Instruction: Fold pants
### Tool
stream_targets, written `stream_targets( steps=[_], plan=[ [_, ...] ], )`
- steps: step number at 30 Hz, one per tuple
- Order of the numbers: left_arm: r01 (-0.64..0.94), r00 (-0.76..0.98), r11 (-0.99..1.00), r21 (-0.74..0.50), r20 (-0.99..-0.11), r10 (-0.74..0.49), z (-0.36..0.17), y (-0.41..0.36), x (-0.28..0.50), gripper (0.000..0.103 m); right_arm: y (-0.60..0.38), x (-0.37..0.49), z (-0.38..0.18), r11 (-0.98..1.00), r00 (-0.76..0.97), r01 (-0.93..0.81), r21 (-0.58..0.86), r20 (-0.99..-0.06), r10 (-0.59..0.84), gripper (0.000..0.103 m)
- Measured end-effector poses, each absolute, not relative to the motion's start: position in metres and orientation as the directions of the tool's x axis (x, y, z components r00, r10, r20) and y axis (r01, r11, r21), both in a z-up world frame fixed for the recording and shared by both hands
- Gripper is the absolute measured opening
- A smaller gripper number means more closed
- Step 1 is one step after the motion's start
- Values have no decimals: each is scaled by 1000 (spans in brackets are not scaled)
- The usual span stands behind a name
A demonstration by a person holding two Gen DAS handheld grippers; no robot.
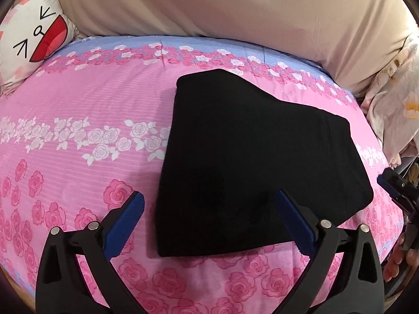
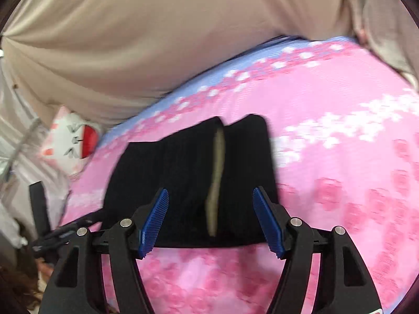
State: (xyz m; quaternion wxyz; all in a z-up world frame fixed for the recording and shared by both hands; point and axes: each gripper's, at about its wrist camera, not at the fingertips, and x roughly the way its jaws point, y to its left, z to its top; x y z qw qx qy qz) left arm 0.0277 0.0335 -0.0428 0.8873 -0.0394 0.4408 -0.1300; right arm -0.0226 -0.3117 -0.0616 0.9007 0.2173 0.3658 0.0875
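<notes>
The black pants lie folded into a compact bundle on the pink rose-print bedsheet. My left gripper is open and empty, hovering just in front of the bundle's near edge. In the right wrist view the pants show their stacked folded edges with a pale inner lining strip. My right gripper is open and empty, just before that end of the bundle. The right gripper also shows at the right edge of the left wrist view.
A large beige pillow lines the far side of the bed. A white cartoon-face cushion sits at the far left corner. Pale floral fabric is piled at the right edge. The right wrist view is motion-blurred.
</notes>
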Motion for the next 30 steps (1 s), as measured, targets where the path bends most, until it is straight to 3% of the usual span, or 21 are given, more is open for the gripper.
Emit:
stream_targets(
  steps=[3,5,6,7,8,9,11,14,17,20,22,24,27,30],
  plan=[
    [193,590,970,-148,-773,-235,-43,27,26,98,-297,13,-73,917,683,-18,398,-665,302,66],
    [184,593,975,-128,-777,-214,-44,24,26,98,-295,37,-95,901,650,-6,434,-683,333,66],
    [182,592,976,-123,-779,-208,-44,23,27,98,-291,42,-97,903,654,-2,430,-683,326,62],
    [176,591,978,-116,-782,-199,-45,22,27,98,-285,45,-95,918,664,-20,397,-681,309,50],
    [175,590,978,-113,-783,-196,-44,21,28,98,-283,46,-91,910,659,-45,412,-672,337,21],
    [178,590,978,-109,-784,-195,-44,19,29,98,-285,44,-84,900,669,-52,434,-653,354,13],
    [191,595,977,-99,-779,-195,-41,12,31,98,-296,38,-56,889,709,-92,449,-597,375,8],
    [221,619,973,-65,-761,-192,-36,-2,31,98,-313,32,-39,910,747,-64,411,-584,317,8],
    [250,617,968,-35,-764,-187,-45,-18,37,98,-339,45,-79,925,691,59,375,-684,233,10],
    [236,592,971,-45,-786,-180,-62,-26,44,98,-364,39,-100,832,709,52,552,-608,359,17],
    [225,587,971,-81,-784,-201,-58,-20,43,98,-371,26,-90,823,726,79,563,-598,339,23],
    [227,585,970,-87,-784,-207,-53,-16,42,98,-370,12,-77,855,748,106,507,-607,267,45],
    [212,609,973,-90,-766,-204,-45,-5,38,98,-365,-10,-65,890,752,116,441,-625,212,56],
    [207,599,974,-93,-775,-201,-46,-2,39,98,-361,-23,-71,880,728,98,465,-636,255,67]
  ],
)
